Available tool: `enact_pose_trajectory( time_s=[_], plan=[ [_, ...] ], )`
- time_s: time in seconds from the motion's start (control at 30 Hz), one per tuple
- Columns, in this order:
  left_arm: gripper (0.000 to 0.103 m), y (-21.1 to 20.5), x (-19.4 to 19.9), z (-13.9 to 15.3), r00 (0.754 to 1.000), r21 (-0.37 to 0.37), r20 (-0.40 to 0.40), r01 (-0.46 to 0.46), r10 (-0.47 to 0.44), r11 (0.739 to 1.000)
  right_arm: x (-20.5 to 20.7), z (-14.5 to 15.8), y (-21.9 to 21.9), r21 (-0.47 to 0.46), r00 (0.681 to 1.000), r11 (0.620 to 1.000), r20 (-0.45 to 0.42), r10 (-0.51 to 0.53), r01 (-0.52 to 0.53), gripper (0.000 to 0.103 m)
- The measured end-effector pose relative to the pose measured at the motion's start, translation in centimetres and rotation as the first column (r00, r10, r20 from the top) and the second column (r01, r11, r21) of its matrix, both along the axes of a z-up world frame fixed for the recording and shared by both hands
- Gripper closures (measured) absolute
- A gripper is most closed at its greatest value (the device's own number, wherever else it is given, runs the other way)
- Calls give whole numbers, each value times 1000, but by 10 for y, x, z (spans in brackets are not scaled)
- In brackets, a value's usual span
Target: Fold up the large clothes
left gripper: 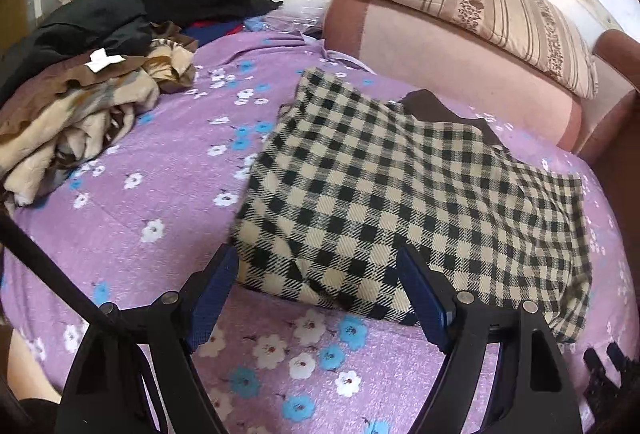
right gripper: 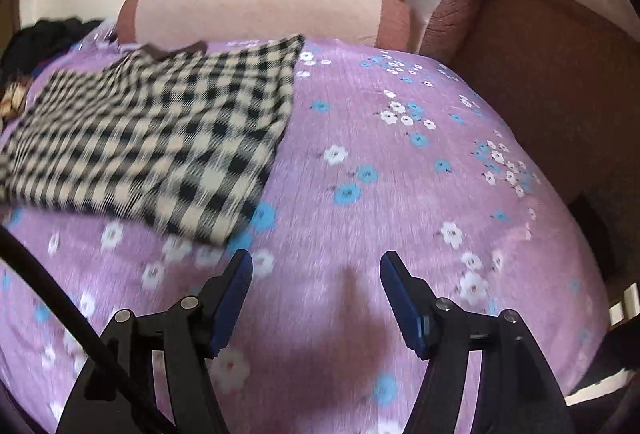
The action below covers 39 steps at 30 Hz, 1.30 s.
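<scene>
A black-and-cream checked garment (left gripper: 400,186) lies folded on the purple flowered bedsheet (left gripper: 168,202), with a dark brown collar (left gripper: 436,110) showing at its far edge. My left gripper (left gripper: 316,266) is open, its blue pads on either side of the garment's near folded edge, holding nothing. In the right wrist view the same garment (right gripper: 152,138) lies at the left. My right gripper (right gripper: 316,266) is open and empty above bare sheet (right gripper: 400,174), to the right of the garment's near corner.
A heap of brown, cream and black clothes (left gripper: 88,82) lies at the back left of the bed. A pink sofa back (left gripper: 440,46) with a striped pillow (left gripper: 480,6) stands behind. A brown armrest (right gripper: 540,74) borders the right side.
</scene>
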<state>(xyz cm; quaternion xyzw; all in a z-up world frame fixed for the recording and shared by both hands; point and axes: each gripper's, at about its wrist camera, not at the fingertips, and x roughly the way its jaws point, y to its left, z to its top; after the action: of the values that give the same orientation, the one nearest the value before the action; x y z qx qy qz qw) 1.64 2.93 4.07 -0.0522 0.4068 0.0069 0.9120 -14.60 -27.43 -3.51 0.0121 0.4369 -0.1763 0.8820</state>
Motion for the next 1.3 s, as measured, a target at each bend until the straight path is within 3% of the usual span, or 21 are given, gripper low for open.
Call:
enact_pose_trajectory(
  time_s=[0.2,0.3,0.4,0.47,0.57,0.7,0.8,0.93,1.17,1.3],
  plan=[
    [23,-1,4,-22,997,6,-69,20,-20,1000,12,16,33,-8,998,998,-6,64,-64,32],
    [23,-1,7,-32,996,48,-91,19,-15,999,40,19,47,96,992,988,8,123,-124,34],
    [23,1,9,-41,995,88,-98,3,6,996,74,-3,47,272,988,954,-52,147,-128,34],
    [23,7,10,-50,993,99,-116,-1,13,995,83,-18,41,302,987,948,-88,136,-104,35],
    [23,23,15,-60,987,115,-154,-36,54,993,77,-15,31,291,989,951,-73,131,-104,36],
    [23,48,15,-58,982,66,-167,-75,85,995,63,-15,5,144,991,990,-134,17,3,34],
    [23,59,12,-50,983,65,-143,-110,119,992,39,-8,-33,172,992,981,-101,-73,89,34],
    [23,80,9,-37,976,124,-82,-193,204,973,12,5,-63,187,987,969,-49,-153,160,34],
    [23,114,19,-34,956,46,-114,-269,272,962,11,19,-56,231,993,968,38,-110,99,34],
    [23,101,33,-28,968,89,-85,-228,235,970,39,23,-20,231,997,973,74,-18,1,34]
  ],
)
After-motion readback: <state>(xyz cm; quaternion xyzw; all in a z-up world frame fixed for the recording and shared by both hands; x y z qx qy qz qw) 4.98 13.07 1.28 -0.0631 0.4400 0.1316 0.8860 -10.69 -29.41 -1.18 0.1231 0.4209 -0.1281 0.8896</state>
